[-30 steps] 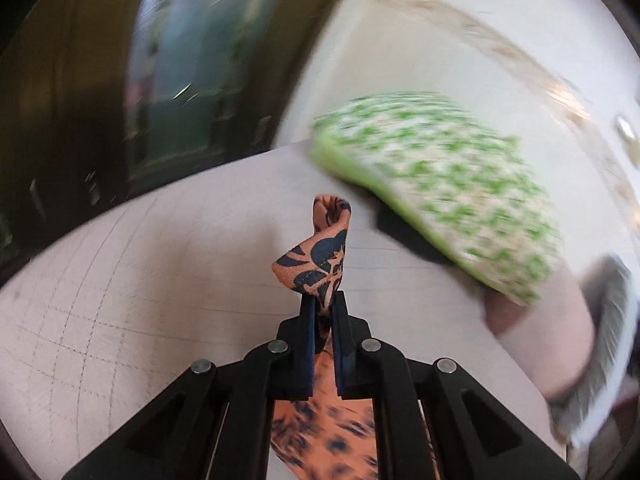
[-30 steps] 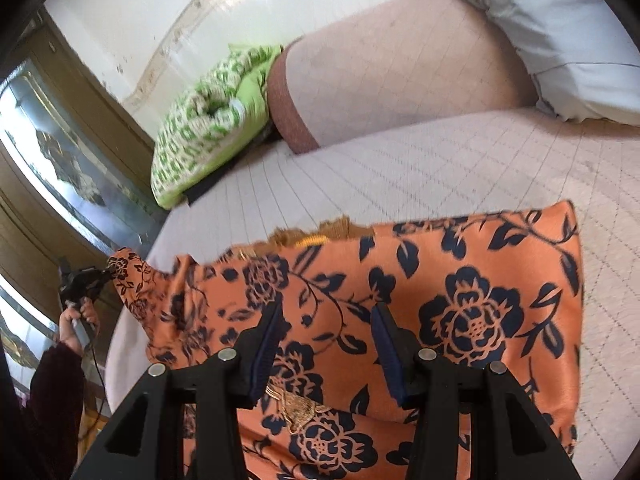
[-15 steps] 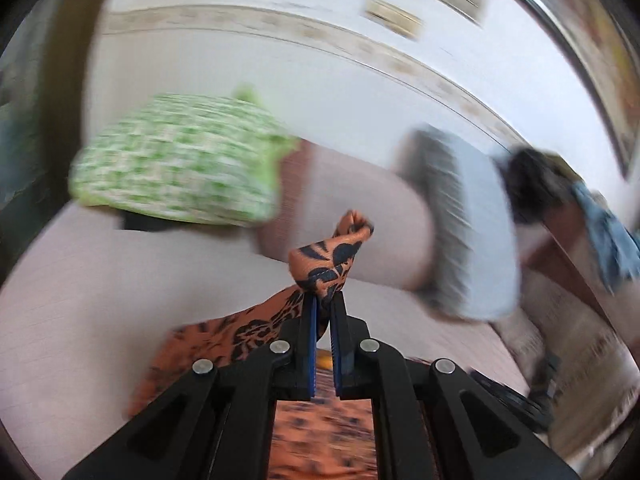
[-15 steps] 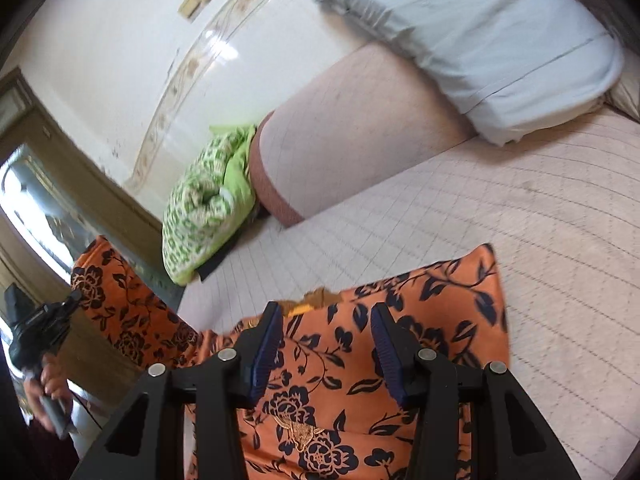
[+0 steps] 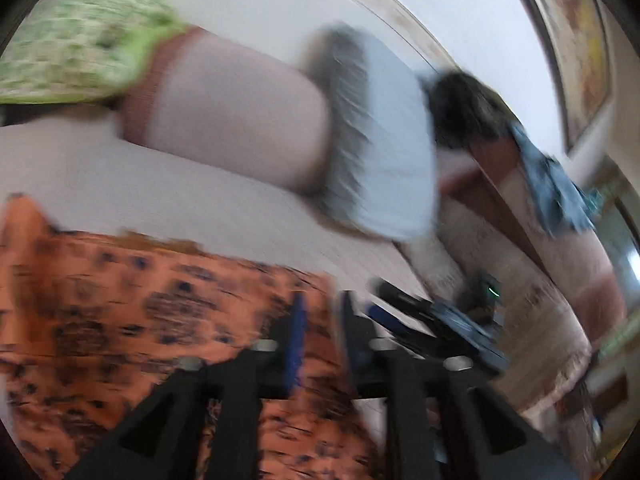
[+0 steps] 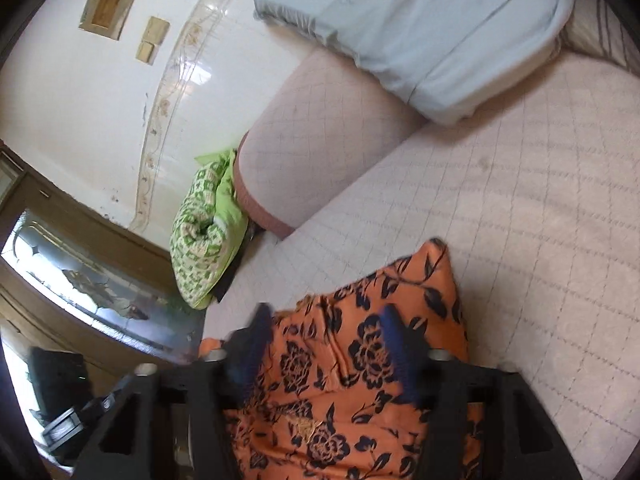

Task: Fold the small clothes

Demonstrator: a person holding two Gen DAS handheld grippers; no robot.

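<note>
Since a second ago, my left gripper has carried the sleeve end of the orange floral garment across and let it go: it was pinched shut on a bunched tip of cloth then, and its jaws have just been opening, with nothing between them that I can see. From the left wrist, everything is smeared by motion. The blue pads stand a little apart over the garment's right edge, and the cloth lies on the pale quilted bed below and to the left. Beyond are the bolster and the grey pillow; the dark shape to the right looks like my right gripper, though I can't be sure through the blur.

From the right wrist the picture is sharper. The right gripper has its jaws spread wide, and they too have just been opening; the garment shows between the pads, lying below them, but they do not press on it. The garment now looks narrower than before, folded in on itself, flat on the bed. The green patterned cushion sits well apart by the bolster.

I judge one sideways fold just laid and released. Next I need both grippers to drop to an edge, take fresh corners, and fold again. Both point forward and somewhat downward over the cloth.
</note>
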